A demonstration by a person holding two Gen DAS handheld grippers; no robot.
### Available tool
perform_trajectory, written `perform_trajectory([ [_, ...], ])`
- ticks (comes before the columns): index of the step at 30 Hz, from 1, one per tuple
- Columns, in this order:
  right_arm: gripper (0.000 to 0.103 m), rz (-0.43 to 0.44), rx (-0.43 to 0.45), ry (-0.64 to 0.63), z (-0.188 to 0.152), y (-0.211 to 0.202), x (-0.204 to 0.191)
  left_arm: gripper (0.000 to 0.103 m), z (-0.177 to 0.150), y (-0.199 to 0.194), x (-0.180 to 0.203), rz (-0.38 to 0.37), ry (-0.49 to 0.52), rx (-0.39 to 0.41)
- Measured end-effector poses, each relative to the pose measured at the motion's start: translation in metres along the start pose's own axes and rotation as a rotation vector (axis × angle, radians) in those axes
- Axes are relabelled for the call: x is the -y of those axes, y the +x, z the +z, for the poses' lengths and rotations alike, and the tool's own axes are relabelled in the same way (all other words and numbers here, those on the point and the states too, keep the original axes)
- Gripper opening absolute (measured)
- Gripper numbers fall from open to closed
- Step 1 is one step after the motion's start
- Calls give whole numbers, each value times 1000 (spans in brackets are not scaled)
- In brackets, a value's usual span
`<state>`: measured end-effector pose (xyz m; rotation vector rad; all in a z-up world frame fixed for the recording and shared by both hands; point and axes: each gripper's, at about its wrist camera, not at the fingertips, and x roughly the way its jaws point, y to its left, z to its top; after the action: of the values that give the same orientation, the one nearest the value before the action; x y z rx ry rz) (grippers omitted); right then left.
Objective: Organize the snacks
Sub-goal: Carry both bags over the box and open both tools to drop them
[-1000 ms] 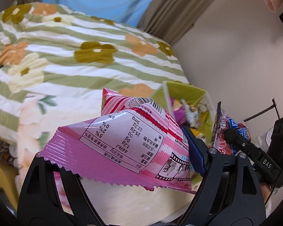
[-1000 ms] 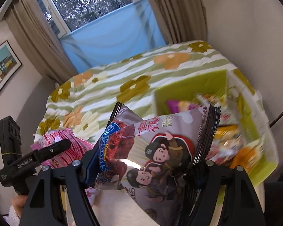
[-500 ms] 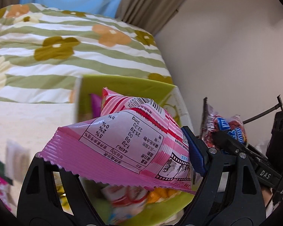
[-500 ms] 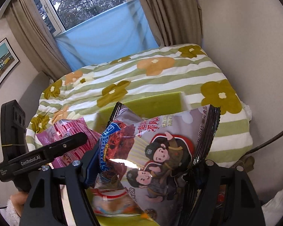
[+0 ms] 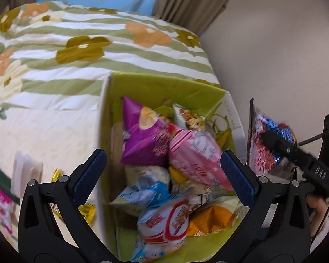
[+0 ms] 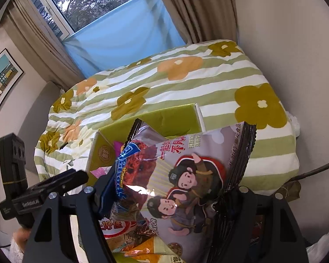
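1. Two grippers hang over the green box (image 5: 164, 87) on the bed's near corner; it is heaped with snack packets.
2. Left gripper (image 5: 163, 171) stands wide apart, gripping nothing; the pink packet (image 5: 193, 157) lies on the heap near the box's right wall.
3. Right gripper (image 6: 168, 192) is clamped on the grey monkey packet (image 6: 186, 175), pinching its lower body.
4. Likely light, puffy and crushable with slick foil; the crimped seam looks the safest hold.

green box (image 5: 164, 85) crammed with snack packets (image 5: 147, 140), bedspread (image 5: 54, 65) open
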<state>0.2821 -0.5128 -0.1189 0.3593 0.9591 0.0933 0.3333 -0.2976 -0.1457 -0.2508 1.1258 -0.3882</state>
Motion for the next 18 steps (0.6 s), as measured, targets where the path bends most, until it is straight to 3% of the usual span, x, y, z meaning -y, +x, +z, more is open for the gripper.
perform_trajectory([
  [11, 74, 55, -35, -14, 37, 32, -15, 102, -6, -5, -8, 38, -19, 3],
  [14, 84, 87, -51, 24, 43, 47, -15, 102, -7, -9, -9, 57, -16, 9],
  [16, 98, 103, -62, 79, 43, 57, -12, 102, -9, -10, -11, 64, -16, 8],
  [18, 102, 95, -45, 96, 37, 58, -10, 102, -12, -11, -13, 69, -18, 7],
])
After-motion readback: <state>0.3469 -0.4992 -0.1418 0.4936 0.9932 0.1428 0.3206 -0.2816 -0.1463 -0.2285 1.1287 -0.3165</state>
